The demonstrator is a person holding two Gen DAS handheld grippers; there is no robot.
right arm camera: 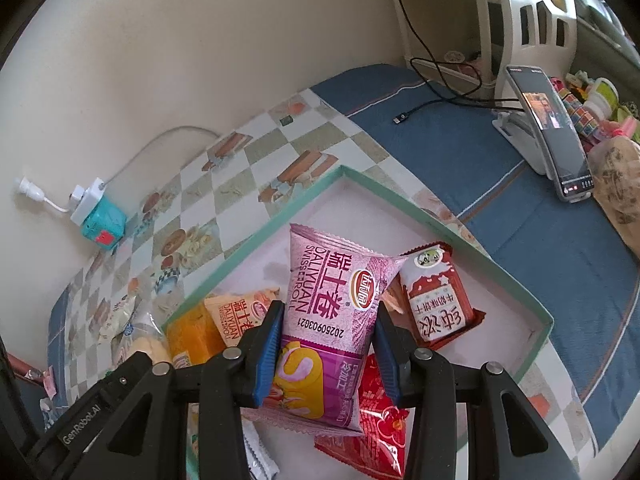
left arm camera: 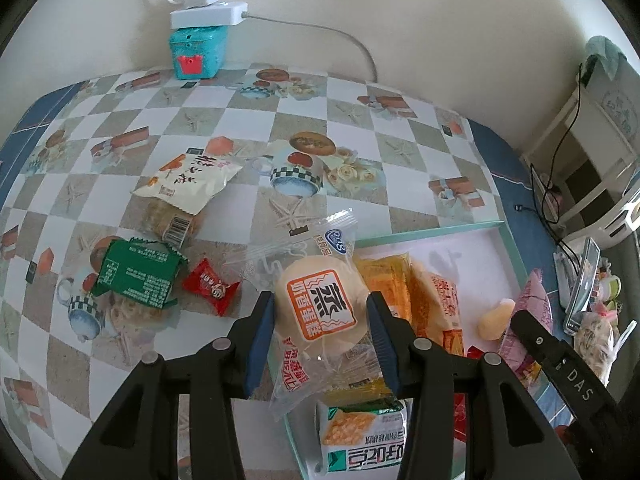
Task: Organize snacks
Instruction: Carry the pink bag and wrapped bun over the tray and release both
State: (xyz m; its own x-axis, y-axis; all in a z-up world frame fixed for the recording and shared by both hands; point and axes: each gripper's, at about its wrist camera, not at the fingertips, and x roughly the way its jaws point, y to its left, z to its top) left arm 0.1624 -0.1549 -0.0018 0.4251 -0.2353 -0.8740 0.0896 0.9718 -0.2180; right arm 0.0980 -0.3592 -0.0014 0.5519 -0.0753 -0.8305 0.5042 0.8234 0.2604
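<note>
My left gripper (left arm camera: 320,320) is shut on a clear-wrapped steamed cake with an orange label (left arm camera: 322,306), held over the left edge of the shallow teal-rimmed box (left arm camera: 506,240). My right gripper (right arm camera: 326,332) is shut on a pink Swiss roll packet (right arm camera: 332,312), held above the same box (right arm camera: 452,232). Inside the box lie orange packets (left arm camera: 400,288), a green cracker pack (left arm camera: 362,440), a dark red biscuit pack (right arm camera: 438,300) and a bright red packet (right arm camera: 376,420). On the tablecloth lie a white chip bag (left arm camera: 188,182), a green packet (left arm camera: 138,274) and a small red candy (left arm camera: 212,286).
A teal toy box with a white charger on top (left arm camera: 198,50) stands at the wall. A phone on a stand (right arm camera: 552,136) and a black cable (right arm camera: 436,96) sit on the blue cloth to the right. Small items crowd the far right edge.
</note>
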